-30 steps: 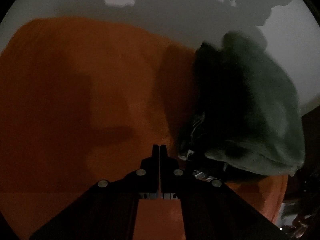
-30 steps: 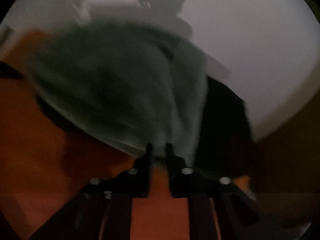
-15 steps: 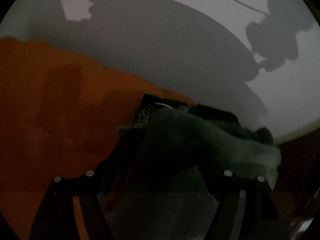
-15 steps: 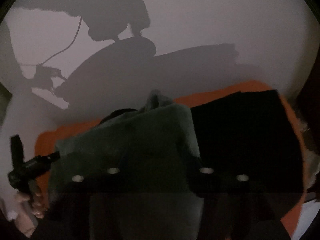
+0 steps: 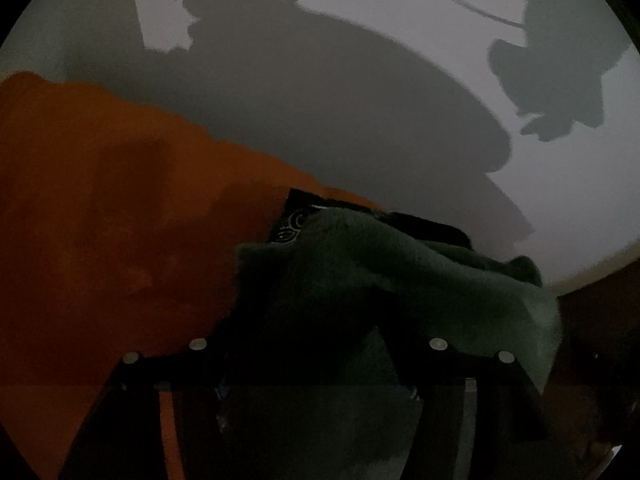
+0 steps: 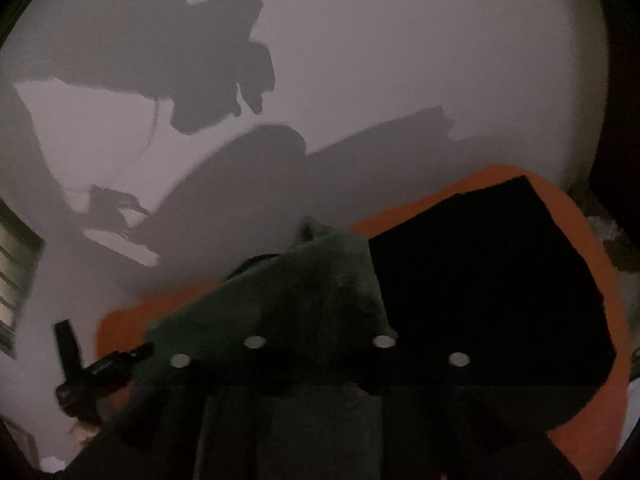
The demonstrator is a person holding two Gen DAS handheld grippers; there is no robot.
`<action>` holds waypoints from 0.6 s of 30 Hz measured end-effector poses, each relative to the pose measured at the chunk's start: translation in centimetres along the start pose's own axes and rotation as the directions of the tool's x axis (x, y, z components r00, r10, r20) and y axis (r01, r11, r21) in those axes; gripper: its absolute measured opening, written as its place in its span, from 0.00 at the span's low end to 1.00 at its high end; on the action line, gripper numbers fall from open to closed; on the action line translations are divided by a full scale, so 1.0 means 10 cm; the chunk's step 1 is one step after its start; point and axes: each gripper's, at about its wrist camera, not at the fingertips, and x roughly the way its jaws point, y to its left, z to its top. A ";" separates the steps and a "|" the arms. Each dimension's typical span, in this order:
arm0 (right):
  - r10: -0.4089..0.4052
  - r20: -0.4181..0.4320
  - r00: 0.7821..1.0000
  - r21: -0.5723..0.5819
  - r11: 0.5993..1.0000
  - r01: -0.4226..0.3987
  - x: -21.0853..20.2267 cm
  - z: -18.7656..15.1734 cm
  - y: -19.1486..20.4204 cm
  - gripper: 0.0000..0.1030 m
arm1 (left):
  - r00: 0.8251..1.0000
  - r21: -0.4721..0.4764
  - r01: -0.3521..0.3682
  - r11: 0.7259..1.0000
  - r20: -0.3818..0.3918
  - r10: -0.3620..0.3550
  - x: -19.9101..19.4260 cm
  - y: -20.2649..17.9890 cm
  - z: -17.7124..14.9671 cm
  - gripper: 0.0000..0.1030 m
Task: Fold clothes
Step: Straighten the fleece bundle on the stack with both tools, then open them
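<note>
Both the left gripper (image 5: 316,360) and right gripper (image 6: 320,360) are sitting spread wide, released, under the green fleece (image 5: 420,276) draping over the orange cloth (image 5: 100,220).

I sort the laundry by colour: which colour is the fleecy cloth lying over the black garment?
Dark green cloth, clearest in the left wrist view.

My left tongs (image 5: 320,360) are black, each arm a broad flat bar that widens toward the lens and carries two round silver screw heads. My right tongs (image 6: 320,360) are built alike: black bars, four pale screw heads in a shallow row. In the right wrist view my left tongs appear as a black rig with an upright post.
</note>
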 end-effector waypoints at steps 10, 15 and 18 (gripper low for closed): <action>-0.119 -0.267 0.956 0.058 0.989 0.139 -0.05 -1.18 -0.52 0.18 | 0.990 0.364 -0.127 0.923 -0.017 0.143 -0.27 -0.01 -0.57 0.67; -0.090 -0.110 0.990 0.008 0.996 0.092 -0.59 -1.26 -0.05 0.13 | 0.994 0.411 -0.058 0.910 -0.056 0.089 -0.47 -0.08 -0.77 0.71; -0.179 -0.230 0.956 -0.127 0.980 0.153 -0.34 -1.48 0.21 0.07 | 0.968 0.453 -0.167 0.875 -0.094 0.234 -0.33 0.01 -0.98 0.70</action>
